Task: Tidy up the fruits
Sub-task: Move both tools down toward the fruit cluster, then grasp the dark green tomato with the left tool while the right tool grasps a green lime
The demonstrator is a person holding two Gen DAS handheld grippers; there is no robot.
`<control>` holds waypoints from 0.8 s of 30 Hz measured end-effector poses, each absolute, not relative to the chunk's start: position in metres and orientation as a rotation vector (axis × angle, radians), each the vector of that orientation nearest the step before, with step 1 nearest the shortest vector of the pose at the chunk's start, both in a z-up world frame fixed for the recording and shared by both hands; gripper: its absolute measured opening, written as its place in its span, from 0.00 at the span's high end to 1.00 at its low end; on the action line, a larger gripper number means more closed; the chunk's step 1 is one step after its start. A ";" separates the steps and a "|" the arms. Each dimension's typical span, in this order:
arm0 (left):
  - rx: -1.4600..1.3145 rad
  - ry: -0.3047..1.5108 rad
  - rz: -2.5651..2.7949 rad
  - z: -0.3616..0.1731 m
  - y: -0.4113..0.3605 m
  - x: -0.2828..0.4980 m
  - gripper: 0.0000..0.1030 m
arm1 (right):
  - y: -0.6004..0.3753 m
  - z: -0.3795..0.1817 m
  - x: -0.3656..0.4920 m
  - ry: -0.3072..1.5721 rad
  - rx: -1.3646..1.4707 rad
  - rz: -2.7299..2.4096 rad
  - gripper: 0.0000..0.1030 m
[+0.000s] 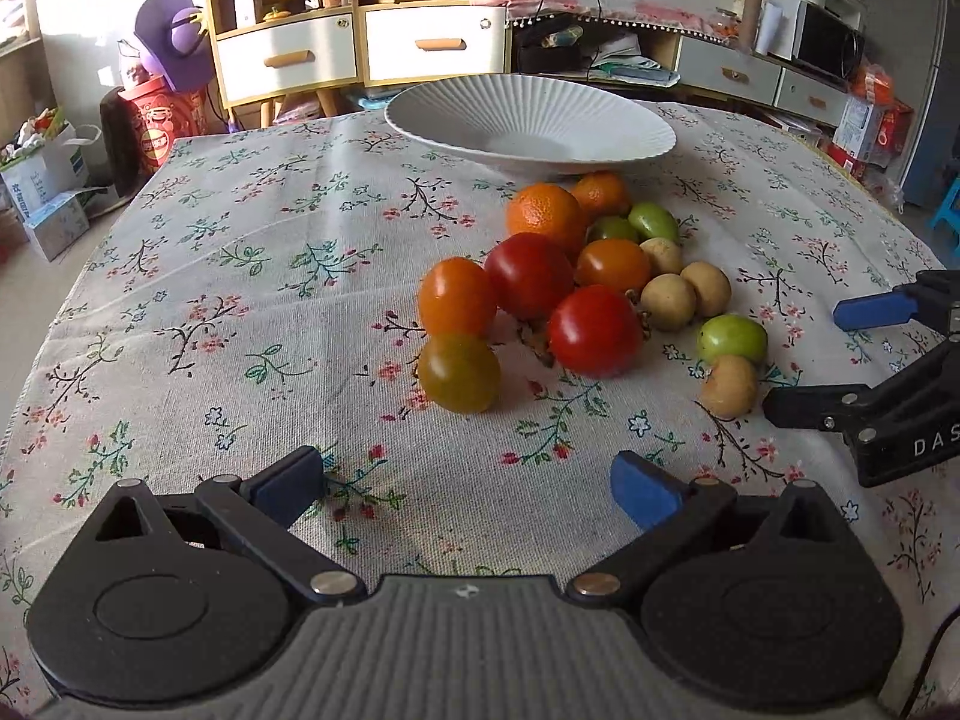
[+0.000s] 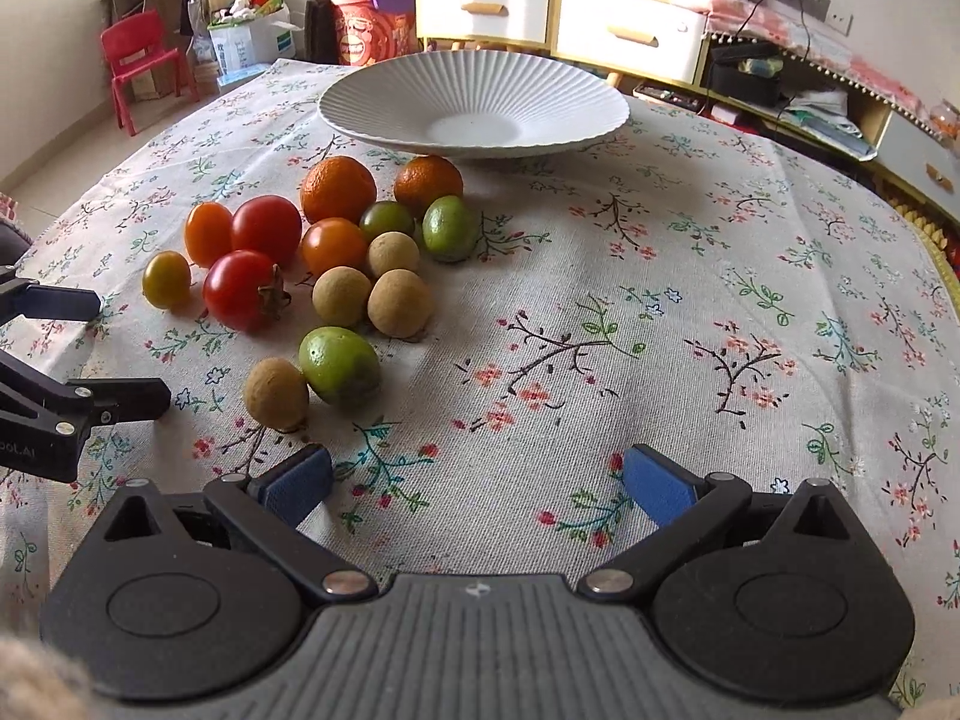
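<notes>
A pile of small fruits lies on the floral tablecloth in front of an empty white ribbed bowl (image 1: 528,120), also in the right wrist view (image 2: 474,102). The pile has red tomatoes (image 1: 594,330) (image 2: 243,291), orange tomatoes (image 1: 456,297), two oranges (image 1: 546,213) (image 2: 337,189), green fruits (image 1: 732,339) (image 2: 339,366) and tan longans (image 1: 728,387) (image 2: 276,394). My left gripper (image 1: 468,489) is open and empty, just short of a greenish tomato (image 1: 459,372). My right gripper (image 2: 477,483) is open and empty, to the right of the pile.
The floral tablecloth (image 1: 240,300) covers the whole table. Cabinets with drawers (image 1: 360,48) stand behind it. A red child's chair (image 2: 141,69) and boxes sit on the floor at left. The right gripper shows at the right edge of the left wrist view (image 1: 822,360).
</notes>
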State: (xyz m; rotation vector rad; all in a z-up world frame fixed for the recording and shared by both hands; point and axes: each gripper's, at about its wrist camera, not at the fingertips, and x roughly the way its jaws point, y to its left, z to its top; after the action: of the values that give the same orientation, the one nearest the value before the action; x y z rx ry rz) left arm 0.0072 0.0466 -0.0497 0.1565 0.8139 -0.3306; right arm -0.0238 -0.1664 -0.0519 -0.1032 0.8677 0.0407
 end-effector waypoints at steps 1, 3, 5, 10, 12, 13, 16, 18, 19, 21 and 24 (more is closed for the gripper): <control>0.160 0.808 -0.341 -0.050 0.047 0.009 0.08 | -0.166 -0.053 -0.024 0.848 -0.112 0.049 0.00; 0.153 0.803 -0.342 -0.051 0.046 0.012 0.08 | -0.168 -0.053 -0.021 0.834 -0.112 0.056 0.00; 0.151 0.799 -0.336 -0.051 0.044 0.013 0.08 | -0.167 -0.051 -0.019 0.839 -0.124 0.062 0.00; 0.156 0.767 -0.359 -0.053 0.043 0.014 0.08 | -0.160 -0.054 -0.020 0.803 -0.146 0.105 0.00; 0.156 0.742 -0.367 -0.055 0.044 0.013 0.08 | -0.156 -0.054 -0.022 0.791 -0.149 0.145 0.05; 0.153 0.735 -0.369 -0.055 0.044 0.013 0.09 | -0.153 -0.054 -0.022 0.787 -0.152 0.163 0.07; 0.148 0.713 -0.383 -0.054 0.044 0.011 0.15 | -0.146 -0.053 -0.024 0.769 -0.158 0.215 0.21; 0.143 0.697 -0.390 -0.053 0.043 0.009 0.28 | -0.143 -0.052 -0.025 0.762 -0.153 0.235 0.31; 0.142 0.691 -0.392 -0.053 0.043 0.008 0.31 | -0.142 -0.052 -0.026 0.757 -0.155 0.241 0.36; 0.139 0.683 -0.392 -0.053 0.042 0.008 0.39 | -0.141 -0.052 -0.027 0.746 -0.160 0.246 0.41; 0.125 0.677 -0.380 -0.052 0.044 0.009 0.50 | -0.141 -0.051 -0.028 0.734 -0.157 0.234 0.50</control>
State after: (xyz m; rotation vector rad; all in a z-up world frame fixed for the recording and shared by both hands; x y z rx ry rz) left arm 0.0086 0.0438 -0.0518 0.1252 0.6772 -0.3801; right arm -0.0277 -0.1408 -0.0509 -0.1573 0.7340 0.2337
